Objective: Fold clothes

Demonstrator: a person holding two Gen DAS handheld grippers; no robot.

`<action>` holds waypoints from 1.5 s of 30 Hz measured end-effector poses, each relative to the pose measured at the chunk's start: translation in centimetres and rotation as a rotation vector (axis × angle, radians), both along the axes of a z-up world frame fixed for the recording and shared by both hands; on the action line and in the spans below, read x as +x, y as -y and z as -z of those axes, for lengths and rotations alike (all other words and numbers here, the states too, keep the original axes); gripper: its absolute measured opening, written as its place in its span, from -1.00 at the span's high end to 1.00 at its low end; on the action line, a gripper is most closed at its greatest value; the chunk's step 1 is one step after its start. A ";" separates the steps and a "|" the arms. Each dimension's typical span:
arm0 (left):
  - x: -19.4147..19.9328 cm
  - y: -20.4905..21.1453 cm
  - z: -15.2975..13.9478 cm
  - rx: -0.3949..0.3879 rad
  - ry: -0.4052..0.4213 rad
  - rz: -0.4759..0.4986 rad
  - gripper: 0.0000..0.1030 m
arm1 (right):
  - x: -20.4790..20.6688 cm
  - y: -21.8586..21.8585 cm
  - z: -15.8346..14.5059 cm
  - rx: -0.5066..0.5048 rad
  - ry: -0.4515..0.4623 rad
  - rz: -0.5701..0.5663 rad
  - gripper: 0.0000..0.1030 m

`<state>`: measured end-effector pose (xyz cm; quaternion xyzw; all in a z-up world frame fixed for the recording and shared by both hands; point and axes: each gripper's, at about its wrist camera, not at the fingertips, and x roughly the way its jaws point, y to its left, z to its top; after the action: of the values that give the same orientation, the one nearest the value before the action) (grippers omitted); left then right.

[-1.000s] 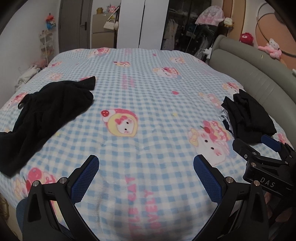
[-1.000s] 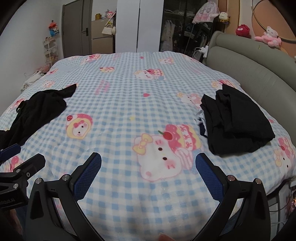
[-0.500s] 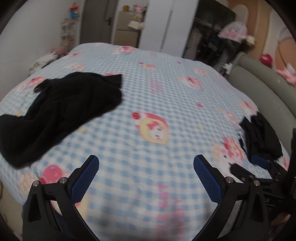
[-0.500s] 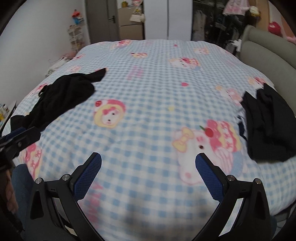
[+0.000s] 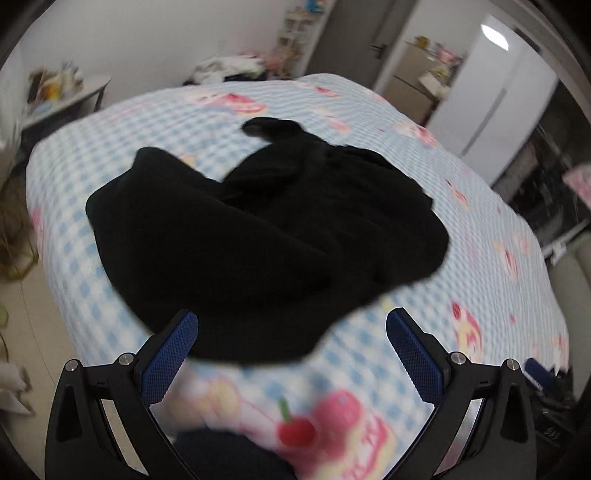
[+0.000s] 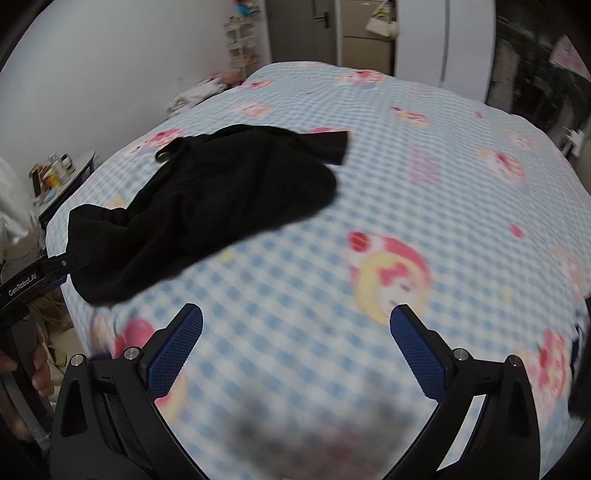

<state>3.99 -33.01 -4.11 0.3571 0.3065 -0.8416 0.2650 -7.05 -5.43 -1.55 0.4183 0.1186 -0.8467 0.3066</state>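
A crumpled black garment (image 5: 266, 236) lies unfolded on the blue checked bedspread (image 5: 480, 236), near the bed's left edge. My left gripper (image 5: 291, 343) hovers open just short of its near hem, nothing between the blue pads. In the right wrist view the same black garment (image 6: 207, 206) lies to the upper left, and my right gripper (image 6: 295, 347) stands open over bare bedspread (image 6: 406, 192), well apart from the cloth. The left tool (image 6: 33, 284) shows at that view's left edge beside the garment. Both views are blurred by motion.
The bed's left edge (image 5: 55, 266) drops to the floor. A small side table with clutter (image 5: 62, 88) stands by the wall. White wardrobe doors (image 6: 439, 40) and a grey door (image 6: 303, 29) are beyond the bed. A dark cloth edge (image 6: 580, 373) shows at far right.
Both grippers have swung left across the bed toward the unfolded black garment, which now fills the left view. The folded black pile at the right has slid almost out of sight.
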 end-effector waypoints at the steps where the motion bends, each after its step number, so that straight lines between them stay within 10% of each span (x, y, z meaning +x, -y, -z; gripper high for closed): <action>1: -0.3 1.0 0.4 0.013 -0.005 -0.015 -1.00 | -0.3 1.8 0.4 -0.001 0.003 -0.014 -0.99; 10: -5.4 7.1 5.6 0.180 0.002 -0.084 -1.00 | -6.2 12.4 5.5 0.019 0.063 0.016 -0.99; 15: -8.0 6.8 6.8 0.142 0.068 -0.012 -0.97 | -10.6 14.8 11.1 0.024 0.303 -0.007 -0.89; 17: -8.5 5.9 6.1 0.104 0.068 0.019 -0.40 | -11.9 14.6 13.2 -0.040 0.443 -0.020 -0.48; 19: -8.8 4.8 4.8 0.061 0.068 0.040 0.64 | -11.6 14.2 12.6 -0.069 0.432 -0.064 0.01; 22: -9.8 3.1 4.0 0.078 0.033 0.129 0.89 | -10.1 13.8 10.0 -0.030 0.298 -0.121 0.72; 26: -10.6 -0.4 3.1 0.107 -0.023 0.255 1.00 | -9.2 11.0 6.6 -0.061 0.183 -0.091 0.76; 33: -11.8 -7.7 3.7 0.156 -0.021 0.445 0.99 | -7.8 5.0 3.5 -0.053 0.053 0.007 0.79; 38: -12.1 -9.0 1.4 0.088 -0.003 0.376 0.89 | -5.0 -0.2 1.4 -0.013 -0.104 0.093 1.00; 42: -12.8 -9.2 -0.6 0.056 -0.077 0.381 -0.61 | -4.8 -5.8 0.2 -0.040 -0.112 0.168 0.99; 45: -16.1 -7.4 0.4 0.023 -0.036 0.340 -0.63 | -5.9 -7.5 0.1 -0.081 -0.019 0.147 0.93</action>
<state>-12.09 -25.64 -4.54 0.3919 0.2560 -0.8769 0.1092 -12.94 2.08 -1.63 0.4049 0.0561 -0.8750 0.2593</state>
